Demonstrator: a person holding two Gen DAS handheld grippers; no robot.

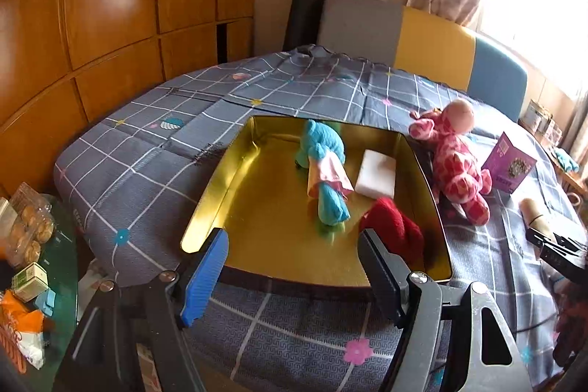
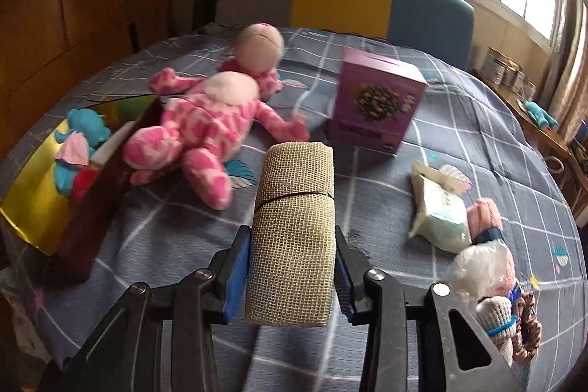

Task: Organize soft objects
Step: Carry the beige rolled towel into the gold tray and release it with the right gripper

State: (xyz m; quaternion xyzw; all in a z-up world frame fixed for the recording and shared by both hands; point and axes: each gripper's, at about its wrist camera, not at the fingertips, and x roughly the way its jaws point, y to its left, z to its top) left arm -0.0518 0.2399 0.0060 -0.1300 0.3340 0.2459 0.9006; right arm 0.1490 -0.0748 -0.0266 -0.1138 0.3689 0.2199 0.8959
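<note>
A gold-lined tin tray (image 1: 257,208) lies on the bed and holds a blue plush toy (image 1: 325,171), a white sponge block (image 1: 376,177) and a red soft object (image 1: 395,230). My left gripper (image 1: 294,256) is open and empty above the tray's near edge. A pink spotted plush (image 2: 205,120) lies beside the tray (image 2: 33,193); it also shows in the left wrist view (image 1: 455,168). My right gripper (image 2: 292,252) is shut on a rolled beige mesh cloth (image 2: 294,226), held above the bed.
A purple box (image 2: 375,98) stands behind the roll. A white tissue pack (image 2: 439,208), a pink soft item (image 2: 485,214) and small knitted toys (image 2: 496,307) lie at the right. A side table with snacks (image 1: 29,234) stands left of the bed. A headboard (image 1: 433,39) is behind.
</note>
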